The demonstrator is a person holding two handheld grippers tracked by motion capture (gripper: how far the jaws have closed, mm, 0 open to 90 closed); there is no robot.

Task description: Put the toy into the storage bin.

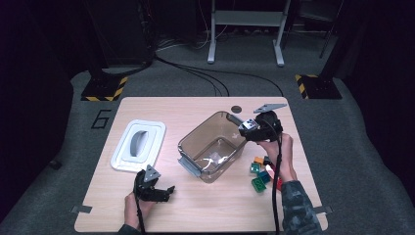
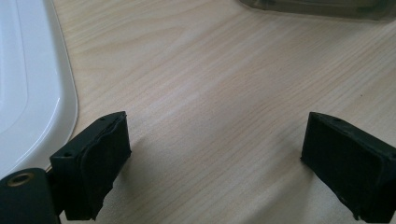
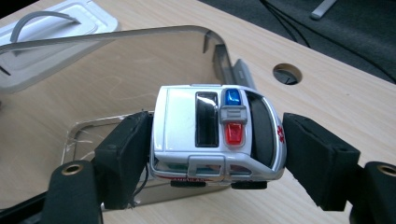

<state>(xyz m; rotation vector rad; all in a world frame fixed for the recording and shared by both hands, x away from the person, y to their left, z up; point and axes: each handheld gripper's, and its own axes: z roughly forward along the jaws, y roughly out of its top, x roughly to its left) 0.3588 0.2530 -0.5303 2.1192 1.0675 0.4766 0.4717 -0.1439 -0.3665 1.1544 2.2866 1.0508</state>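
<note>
A: So, the bench (image 1: 205, 205) carries a clear plastic tub (image 1: 188, 142) with its white lid (image 1: 122, 159) lying well apart to the left. Where's the toy ambulance (image 3: 217, 133)?

B: Clamped in the right gripper (image 3: 217, 154), one jaw against each end, held over the tub's near rim. The left gripper (image 2: 215, 158) rests low by the lid, jaws wide apart, nothing between them.

A: What might go wrong?

B: The grip is on a rounded, glossy body, so I judge it could twist or slip if the hand tilts. Released this near the rim, it might strike the wall and roll off onto the bench.

A: And the small coloured blocks (image 1: 259, 171)?

B: Beside the tub, under the right hand; a low sweep could scatter them.
</note>
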